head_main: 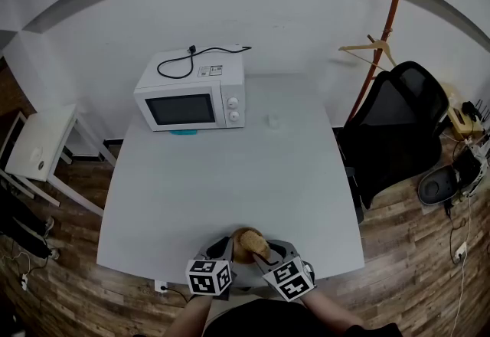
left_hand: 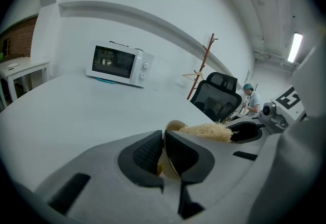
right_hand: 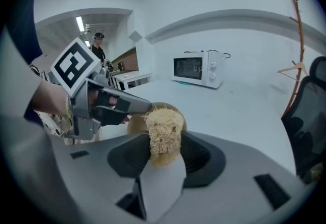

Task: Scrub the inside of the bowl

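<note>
A tan bowl [head_main: 243, 242] is held just above the near edge of the white table [head_main: 230, 182], tilted on its side. My left gripper [head_main: 228, 251] is shut on the bowl's thin rim; in the left gripper view the wall of the bowl [left_hand: 172, 127] is pinched between the pads of that gripper [left_hand: 164, 152]. My right gripper [head_main: 265, 253] is shut on a pale fibrous scrubber [right_hand: 163, 129], which sticks out past the jaws [right_hand: 163, 152] and lies against the bowl [right_hand: 135, 124]. The scrubber [left_hand: 206, 131] shows beside the rim.
A white microwave [head_main: 191, 102] with a black cord on top stands at the table's far left. A black office chair [head_main: 398, 132] and a wooden coat stand [head_main: 383, 29] are to the right. A white side table [head_main: 38, 144] is at the left. A person [left_hand: 249, 96] is far off.
</note>
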{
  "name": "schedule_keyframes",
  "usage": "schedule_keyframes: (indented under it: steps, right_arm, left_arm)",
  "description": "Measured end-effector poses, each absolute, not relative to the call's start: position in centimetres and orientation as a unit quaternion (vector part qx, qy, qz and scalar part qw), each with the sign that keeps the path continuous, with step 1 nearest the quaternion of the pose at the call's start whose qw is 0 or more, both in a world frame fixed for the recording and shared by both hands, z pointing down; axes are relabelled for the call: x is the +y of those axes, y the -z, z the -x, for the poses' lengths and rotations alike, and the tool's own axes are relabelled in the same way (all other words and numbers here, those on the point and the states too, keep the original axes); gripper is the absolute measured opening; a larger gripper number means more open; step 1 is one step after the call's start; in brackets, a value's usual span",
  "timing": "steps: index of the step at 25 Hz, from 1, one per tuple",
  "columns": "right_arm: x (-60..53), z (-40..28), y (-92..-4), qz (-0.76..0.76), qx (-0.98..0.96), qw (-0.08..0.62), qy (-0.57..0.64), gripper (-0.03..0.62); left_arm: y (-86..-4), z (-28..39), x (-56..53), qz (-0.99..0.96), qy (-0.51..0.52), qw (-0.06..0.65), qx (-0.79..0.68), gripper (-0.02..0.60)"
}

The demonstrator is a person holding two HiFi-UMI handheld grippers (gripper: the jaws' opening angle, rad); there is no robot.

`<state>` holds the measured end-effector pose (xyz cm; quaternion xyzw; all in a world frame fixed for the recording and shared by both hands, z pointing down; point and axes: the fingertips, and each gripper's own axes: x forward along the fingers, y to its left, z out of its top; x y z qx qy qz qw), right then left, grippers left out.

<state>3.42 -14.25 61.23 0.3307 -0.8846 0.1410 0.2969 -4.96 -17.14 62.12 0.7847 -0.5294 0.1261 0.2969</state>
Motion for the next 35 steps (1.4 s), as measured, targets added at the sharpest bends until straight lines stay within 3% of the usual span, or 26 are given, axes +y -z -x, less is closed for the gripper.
schedule_keyframes:
  steps: [14,16,22,32,35]
  right_arm:
    - [-14.7,-5.3,-60.2,-0.379,-0.88,0.248,-0.141,0.172]
    - [-14.5,-5.7,-60.1,-0.385,-0.878,0.244,-0.145,0.172]
    - [-13.8,-6.5,-59.2,-0.411,-0.873,0.223,-0.136,0.172]
    - [-11.2,-5.3,-57.2,-0.431,-0.878,0.171,-0.12,0.172]
    - [-10.0,-4.7,-56.9,-0.432,-0.879,0.162,-0.122,0.172]
  left_arm:
    - [-66.4,6.5,-18.0,-0.749,-0.173,0.315,-0.557,0.04]
    - [-67.0,6.6,-18.1,-0.746,-0.183,0.319,-0.555,0.15]
    - [-67.2,7.4,-17.7,-0.74,-0.192,0.308,-0.566,0.206]
    - [-63.1,7.8,-14.2,-0.758,-0.145,0.289,-0.567,0.198]
    - [-62.3,8.2,-12.5,-0.758,-0.136,0.287,-0.57,0.102]
